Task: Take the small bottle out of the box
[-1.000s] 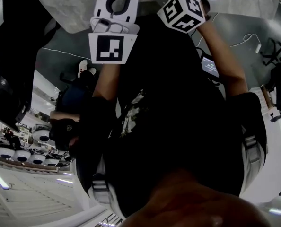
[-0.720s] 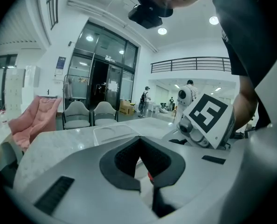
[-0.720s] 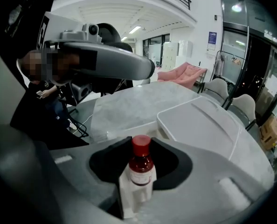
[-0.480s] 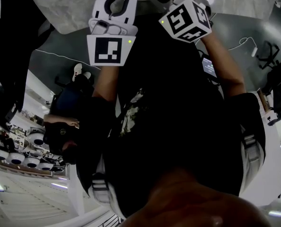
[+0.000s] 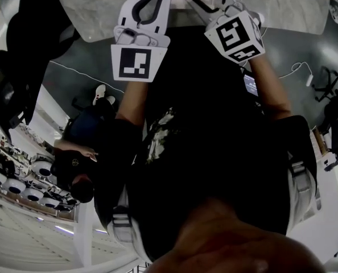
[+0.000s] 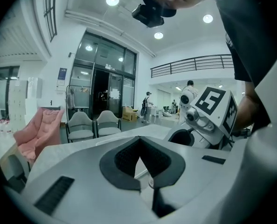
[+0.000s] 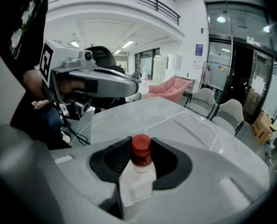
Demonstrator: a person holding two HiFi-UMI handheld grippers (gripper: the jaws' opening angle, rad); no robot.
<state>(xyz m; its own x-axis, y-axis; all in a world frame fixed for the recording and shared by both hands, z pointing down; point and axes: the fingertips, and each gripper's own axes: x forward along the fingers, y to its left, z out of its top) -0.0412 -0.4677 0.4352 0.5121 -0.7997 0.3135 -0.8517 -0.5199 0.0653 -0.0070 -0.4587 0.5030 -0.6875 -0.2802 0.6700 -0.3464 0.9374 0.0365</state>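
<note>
While outside box point(image 7: 187, 125), bottle point(image 7: 137, 171) in tool point(image 7: 141, 144).

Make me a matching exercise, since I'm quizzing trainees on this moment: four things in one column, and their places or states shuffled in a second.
Things:
1. small bottle
2. left gripper
3. clear box
4. pink seat

Places or states:
A. lying on the table
B. shut, nothing between its jaws
C. beyond the table's far edge
D. clamped in the right gripper

Pairs: 1-D, 2-B, 3-A, 4-C
</note>
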